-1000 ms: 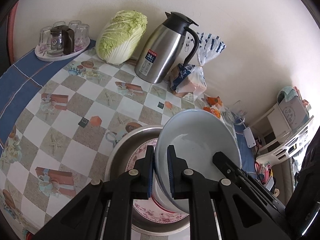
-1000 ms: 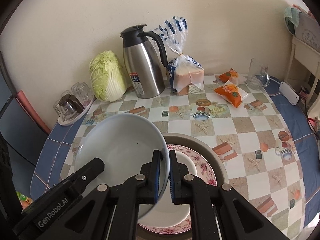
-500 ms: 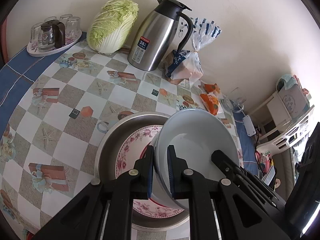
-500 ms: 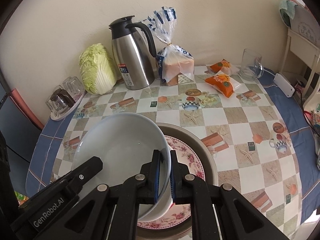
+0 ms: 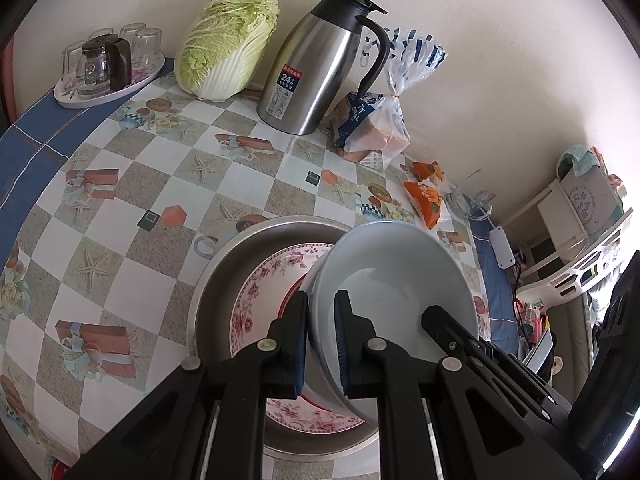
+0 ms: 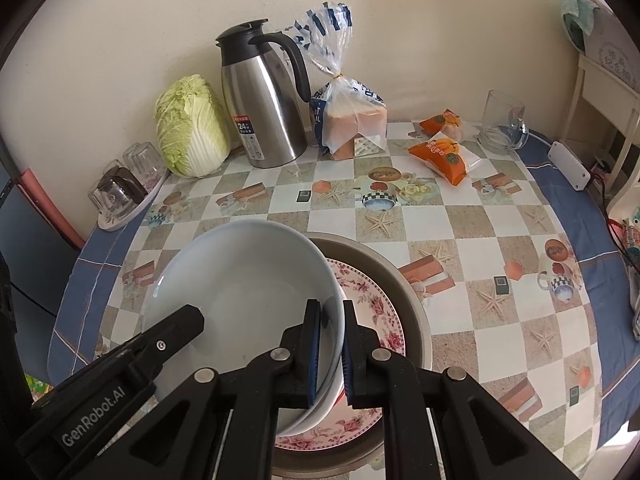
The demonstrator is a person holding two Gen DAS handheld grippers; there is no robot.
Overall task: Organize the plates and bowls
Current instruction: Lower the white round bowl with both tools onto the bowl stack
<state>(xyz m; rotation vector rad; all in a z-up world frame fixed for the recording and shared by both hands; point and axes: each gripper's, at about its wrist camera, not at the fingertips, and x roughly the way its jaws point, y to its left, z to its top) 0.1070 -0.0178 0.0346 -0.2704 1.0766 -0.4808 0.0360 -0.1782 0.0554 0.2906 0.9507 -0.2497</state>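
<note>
Left gripper (image 5: pixel 321 340) clamped on near-left rim of pale blue-grey ceramic bowl (image 5: pixel 394 280); one pad outside wall, other inside. Right gripper (image 6: pixel 331 354) pinching opposite rim of same bowl, pads w/ thin wall between. Both pointing steeply down.

Bowl tilted, low over pink floral-rimmed plate (image 5: pixel 262 300), plate lying inside round stainless steel basin (image 5: pixel 218 280) on checked tablecloth (image 5: pixel 120 208). Looks like second white bowl nested under the held one, in right wrist view; can't confirm contact.

Further out, along wall: steel thermos jug w/ black handle (image 5: pixel 320 68), napa cabbage (image 5: pixel 228 48), bagged bread loaf (image 5: pixel 372 128), orange snack packets (image 5: pixel 424 200), tray of upturned glasses (image 5: pixel 108 68). Glass mug (image 6: pixel 502 124) at far right.

Risks, judged only:
- Glazed rim + narrow pads = slip if either grip loosens unevenly; bowl then drops onto plate, chip or crack likely.
- Tilted set-down → bowl edge strikes plate first, rocks, clatters vs basin wall.
- Hands pulling apart or twisting → rim levered out of one gripper.
</note>
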